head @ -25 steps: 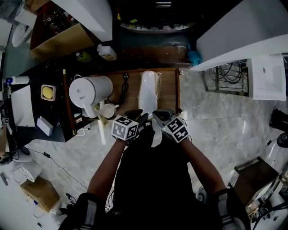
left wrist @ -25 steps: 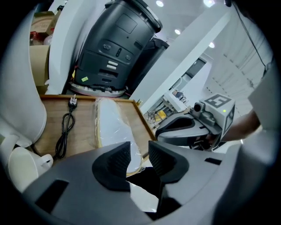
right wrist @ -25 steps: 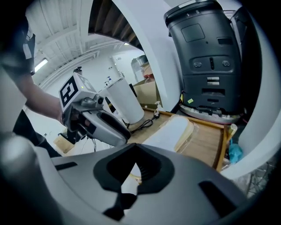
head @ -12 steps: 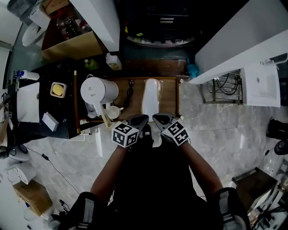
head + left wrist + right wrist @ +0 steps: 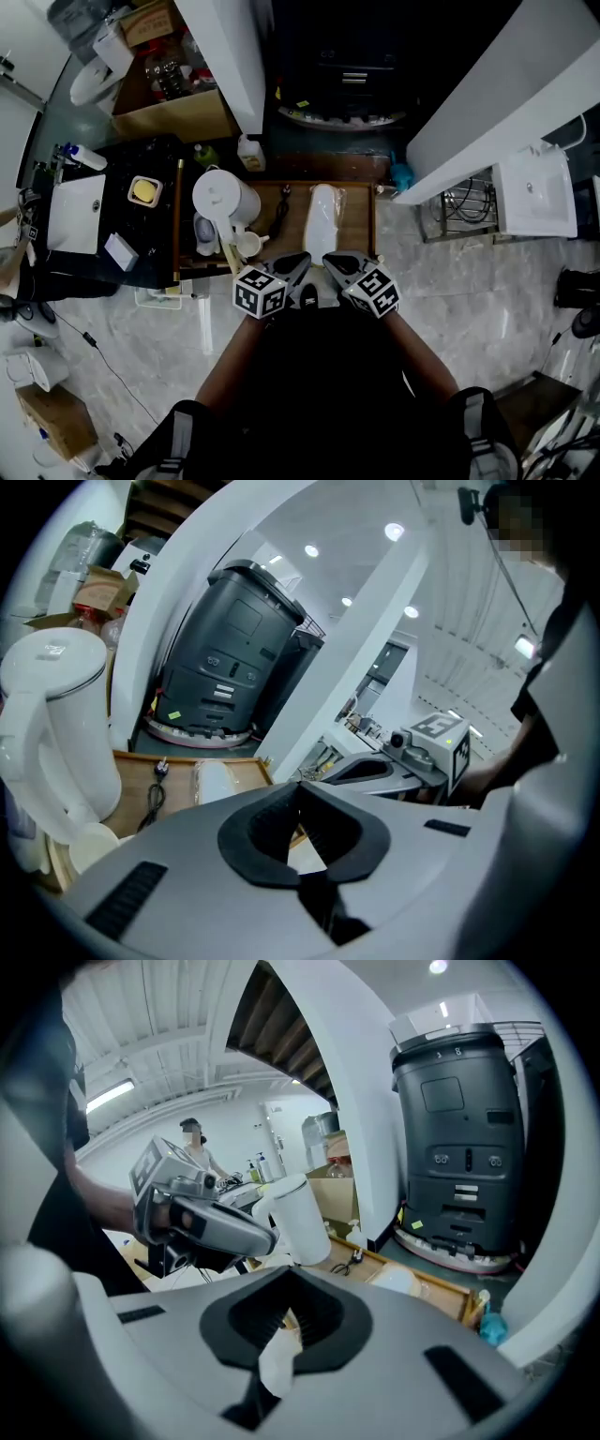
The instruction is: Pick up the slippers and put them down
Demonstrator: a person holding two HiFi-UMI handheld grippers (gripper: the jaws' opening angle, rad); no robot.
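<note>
A white slipper pack [image 5: 323, 211] lies lengthwise on the wooden tray [image 5: 361, 220]; it also shows as the pack [image 5: 220, 780] and the pack [image 5: 398, 1281]. Both grippers hang side by side above the tray's near end. My right gripper [image 5: 335, 265] is shut on a piece of white slipper material [image 5: 274, 1368] that hangs from the right gripper [image 5: 289, 1312]. A white patch, the slipper [image 5: 319, 295], shows between the two grippers. My left gripper [image 5: 297, 266] is shut; in its own view the left gripper [image 5: 300, 803] has nothing visible between its pads.
A white kettle [image 5: 225, 199] and a cup [image 5: 247, 245] stand at the tray's left end, with a black plug and cord [image 5: 283, 199] beside them. A big dark machine [image 5: 234, 658] stands behind the tray, and white angled panels flank it. A person stands far off [image 5: 192, 1147].
Both grippers have risen from the tray's near end and drawn back towards me, staying side by side. The white material came up with them. The pack on the tray has not moved.
</note>
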